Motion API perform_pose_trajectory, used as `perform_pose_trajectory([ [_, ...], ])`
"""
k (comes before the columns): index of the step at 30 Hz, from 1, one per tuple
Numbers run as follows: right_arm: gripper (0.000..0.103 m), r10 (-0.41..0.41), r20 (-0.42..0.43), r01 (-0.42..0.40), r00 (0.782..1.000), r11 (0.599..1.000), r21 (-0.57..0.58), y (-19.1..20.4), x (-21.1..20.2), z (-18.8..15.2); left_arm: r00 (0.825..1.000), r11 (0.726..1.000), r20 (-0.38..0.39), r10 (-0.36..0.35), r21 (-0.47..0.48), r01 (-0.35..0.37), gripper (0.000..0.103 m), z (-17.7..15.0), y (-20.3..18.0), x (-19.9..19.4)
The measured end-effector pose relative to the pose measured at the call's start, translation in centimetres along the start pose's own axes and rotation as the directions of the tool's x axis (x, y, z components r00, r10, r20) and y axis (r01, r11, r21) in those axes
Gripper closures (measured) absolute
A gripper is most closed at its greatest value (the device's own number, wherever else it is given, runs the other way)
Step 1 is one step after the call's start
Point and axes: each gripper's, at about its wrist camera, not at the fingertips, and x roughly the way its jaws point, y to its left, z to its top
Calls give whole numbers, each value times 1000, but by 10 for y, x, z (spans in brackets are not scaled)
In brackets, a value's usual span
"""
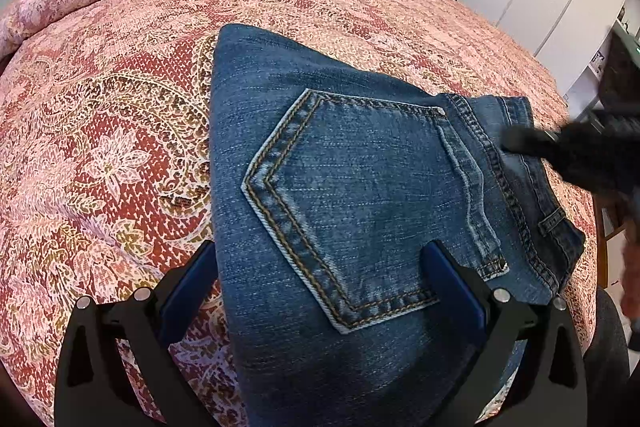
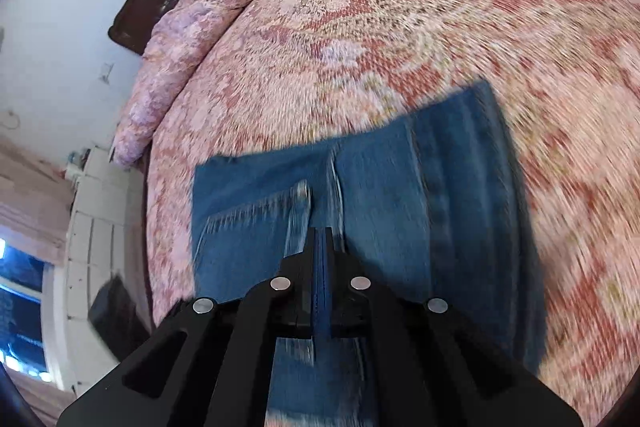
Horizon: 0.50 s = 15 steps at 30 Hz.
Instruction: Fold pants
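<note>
Jeans almost folded on the bed

I see the jeans (image 1: 360, 187) lying in a thick folded stack on the pink bedspread (image 1: 100, 107), back pocket (image 1: 352, 211) facing up. My left gripper (image 1: 320, 279) is spread wide, one finger on each side of the stack's near end, and it holds nothing. My right gripper (image 2: 320, 239) has its fingers pressed together with no gap between them. It sits right at the waistband (image 1: 516, 163), but that picture is blurry, so I can't tell if it pinches cloth or just pushes on it. I think this step is tidying the fold. To do it well, I should go slow, press the top layer flat, and line up the edges. I should not tug hard, or the stack could slide open.
</note>
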Motion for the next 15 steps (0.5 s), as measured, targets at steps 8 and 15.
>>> perform_pose_trajectory([
  [8, 103, -7, -34, 8, 999, 999, 42, -44, -31, -57, 999, 999, 24, -31, -32, 32, 2, -4, 10, -12],
  [15, 103, 119, 9, -119, 993, 983, 138, -67, -31, -66, 990, 988, 144, -3, -153, 26, 3, -37, 68, -84],
])
